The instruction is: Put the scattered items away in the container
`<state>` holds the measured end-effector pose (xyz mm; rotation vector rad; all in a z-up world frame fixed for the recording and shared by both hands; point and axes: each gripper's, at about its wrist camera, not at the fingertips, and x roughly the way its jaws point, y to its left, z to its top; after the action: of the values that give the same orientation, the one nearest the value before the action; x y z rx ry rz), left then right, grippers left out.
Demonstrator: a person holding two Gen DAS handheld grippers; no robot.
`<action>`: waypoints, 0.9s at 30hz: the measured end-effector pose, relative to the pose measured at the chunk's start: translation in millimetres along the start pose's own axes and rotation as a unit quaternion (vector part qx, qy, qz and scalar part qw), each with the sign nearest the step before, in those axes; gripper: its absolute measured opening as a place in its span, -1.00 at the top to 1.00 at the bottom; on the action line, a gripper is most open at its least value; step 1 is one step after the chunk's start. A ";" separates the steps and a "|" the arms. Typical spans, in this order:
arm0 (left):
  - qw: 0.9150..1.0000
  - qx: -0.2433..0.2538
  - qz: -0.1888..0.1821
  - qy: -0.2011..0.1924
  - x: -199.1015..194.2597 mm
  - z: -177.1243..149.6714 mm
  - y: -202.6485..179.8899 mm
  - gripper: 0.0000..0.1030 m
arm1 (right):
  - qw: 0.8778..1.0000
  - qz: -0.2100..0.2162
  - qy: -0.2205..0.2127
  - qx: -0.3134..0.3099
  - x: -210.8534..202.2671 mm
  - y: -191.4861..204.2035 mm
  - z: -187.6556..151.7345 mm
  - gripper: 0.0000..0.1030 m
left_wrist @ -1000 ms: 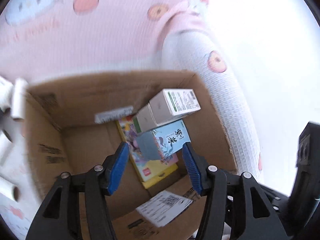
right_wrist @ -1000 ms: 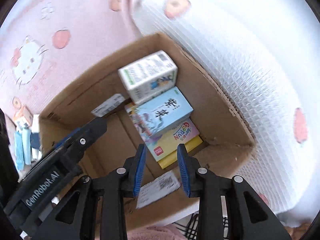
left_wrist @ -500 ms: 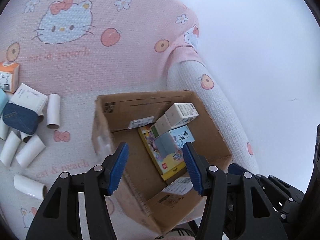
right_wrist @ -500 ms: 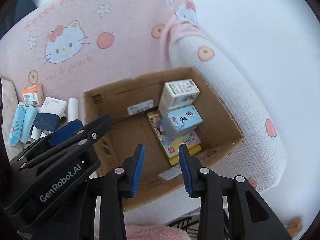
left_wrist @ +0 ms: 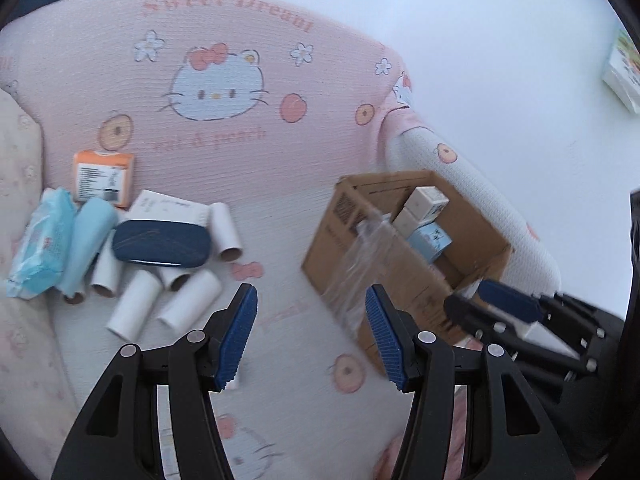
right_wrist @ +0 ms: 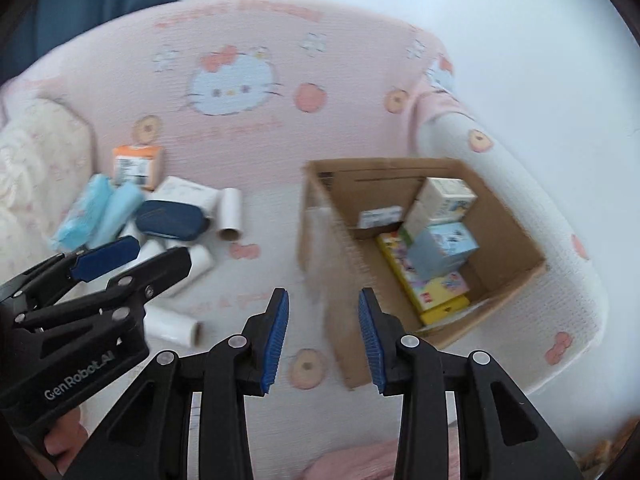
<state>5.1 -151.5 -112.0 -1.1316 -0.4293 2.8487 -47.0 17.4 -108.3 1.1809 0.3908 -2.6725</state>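
The cardboard box (left_wrist: 332, 248) (right_wrist: 316, 240) sits open on the bed at the right and holds a white carton (right_wrist: 444, 196), a light blue box (right_wrist: 448, 248) and a yellow book (right_wrist: 436, 292). To its left lies a scattered pile: an orange box (left_wrist: 103, 178), a blue wipes pack (left_wrist: 40, 244), a navy case (left_wrist: 160, 244) (right_wrist: 172, 220), a white box (left_wrist: 168, 208) and several white tubes (left_wrist: 190, 300). My left gripper (left_wrist: 310, 304) hangs open and empty between pile and box. My right gripper (right_wrist: 324, 300) stands open, narrower, empty, before the box's near corner.
A pink cartoon-cat blanket (left_wrist: 216, 92) covers the bed. A cream pillow (right_wrist: 36, 148) lies at the far left. The blanket's white rolled edge (right_wrist: 560, 216) runs behind and right of the box. A small printed box (left_wrist: 624, 72) sits far right.
Both grippers have pulled back from over the box and swung left. The box now lies to the right and the scattered pile has come into view. Neither jaw gap has visibly changed.
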 end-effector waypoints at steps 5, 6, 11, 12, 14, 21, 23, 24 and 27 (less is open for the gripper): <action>0.997 0.066 0.045 -0.001 -33.2 -31.4 30.1 -0.18 | 0.998 0.067 -0.019 0.007 -12.8 31.5 -7.1 0.34; 0.996 0.075 0.055 -0.002 -39.4 -37.8 35.8 -0.18 | 0.996 0.080 -0.024 0.008 -14.0 38.3 -7.3 0.26; 0.990 0.090 0.111 -0.006 -51.1 -60.9 71.3 -0.19 | 0.988 0.151 -0.036 0.011 -8.6 74.9 -6.1 -0.02; 0.989 0.082 0.121 -0.001 -50.5 -62.5 80.7 -0.19 | 0.986 0.164 -0.036 0.011 -5.1 82.0 -5.3 -0.03; 0.990 0.059 0.130 0.001 -49.6 -62.2 96.8 -0.19 | 0.983 0.183 -0.030 0.008 5.4 97.3 -3.0 -0.03; 0.990 -0.027 0.136 -0.019 -48.0 -44.8 152.6 -0.18 | 0.977 0.215 0.001 0.006 43.0 141.4 6.8 -0.03; 0.990 -0.044 0.128 -0.024 -45.6 -39.6 164.3 -0.18 | 0.972 0.232 0.009 0.018 54.8 148.6 10.4 -0.03; 0.991 -0.053 0.123 -0.025 -43.9 -37.4 169.9 -0.18 | 0.969 0.246 0.015 0.027 61.8 152.1 12.4 -0.03; 0.990 -0.090 0.108 -0.022 -36.9 -32.5 189.0 -0.18 | 0.959 0.279 0.030 0.048 78.1 160.2 17.7 -0.05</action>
<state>65.2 -330.7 -161.5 -1.2164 -0.6148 3.0797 -66.2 -145.2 -180.8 1.1827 -0.0666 -2.1863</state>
